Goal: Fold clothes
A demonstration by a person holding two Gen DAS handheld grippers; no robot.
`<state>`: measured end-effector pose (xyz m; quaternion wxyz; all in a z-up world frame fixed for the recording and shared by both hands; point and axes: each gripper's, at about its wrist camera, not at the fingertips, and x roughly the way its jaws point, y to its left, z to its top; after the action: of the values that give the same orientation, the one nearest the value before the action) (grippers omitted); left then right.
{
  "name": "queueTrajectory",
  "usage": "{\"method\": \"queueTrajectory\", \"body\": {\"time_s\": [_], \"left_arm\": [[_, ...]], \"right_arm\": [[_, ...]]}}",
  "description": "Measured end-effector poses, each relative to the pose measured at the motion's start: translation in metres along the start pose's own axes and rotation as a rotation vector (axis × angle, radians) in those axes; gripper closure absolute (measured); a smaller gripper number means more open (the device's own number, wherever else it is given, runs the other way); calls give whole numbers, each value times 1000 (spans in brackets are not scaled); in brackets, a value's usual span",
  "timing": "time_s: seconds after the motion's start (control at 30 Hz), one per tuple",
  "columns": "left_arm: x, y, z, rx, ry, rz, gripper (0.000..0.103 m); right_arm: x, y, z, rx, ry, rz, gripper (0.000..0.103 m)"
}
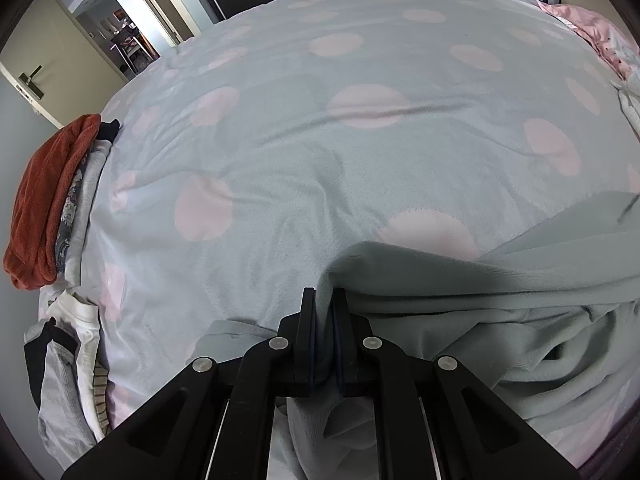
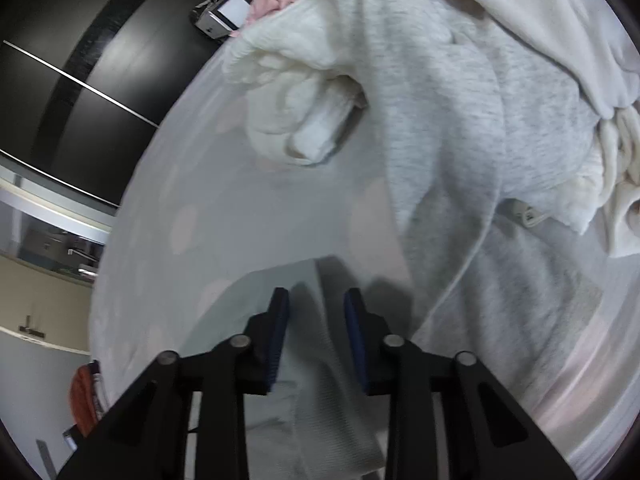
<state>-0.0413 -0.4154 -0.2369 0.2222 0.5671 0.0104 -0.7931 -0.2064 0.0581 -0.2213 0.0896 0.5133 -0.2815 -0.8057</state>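
Note:
A pale grey-green garment (image 1: 500, 312) lies crumpled on the bed at the lower right of the left wrist view. My left gripper (image 1: 323, 300) is shut on a raised fold of it. In the right wrist view a corner of the same garment (image 2: 280, 292) lies between and under the fingers of my right gripper (image 2: 316, 300), whose jaws stand apart around the cloth without pinching it. The bed cover (image 1: 320, 120) is pale blue with pink dots.
A stack of folded clothes topped by a rust-red item (image 1: 44, 200) sits at the bed's left edge, with more folded items (image 1: 80, 352) below it. A heap of unfolded white and light grey clothes (image 2: 460, 100) fills the bed to the right. A dark wardrobe (image 2: 80, 80) stands behind.

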Motion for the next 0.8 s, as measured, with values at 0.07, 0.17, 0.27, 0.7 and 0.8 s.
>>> {"method": "queueTrajectory", "body": {"time_s": [0.07,0.17,0.27,0.7,0.8], "left_arm": [[0,1,1,-2,-5,-2,93],[-9,3,0,-18,-43,-17,93],[-27,10,-3,-47,-113,-58,93],[-83,62,-18,-253,-281,-333,94],[-67,62,-14,-274,-217,-261,95]], "right_arm": [[-9,1,-4,-16,-29,30,97],[-31,4,-5,-13,-109,103,100],[-57,14,-1,-6,-189,157,100],[-239,65,25,-139,-564,180,103],[-209,68,29,-175,-396,130,99]]}}
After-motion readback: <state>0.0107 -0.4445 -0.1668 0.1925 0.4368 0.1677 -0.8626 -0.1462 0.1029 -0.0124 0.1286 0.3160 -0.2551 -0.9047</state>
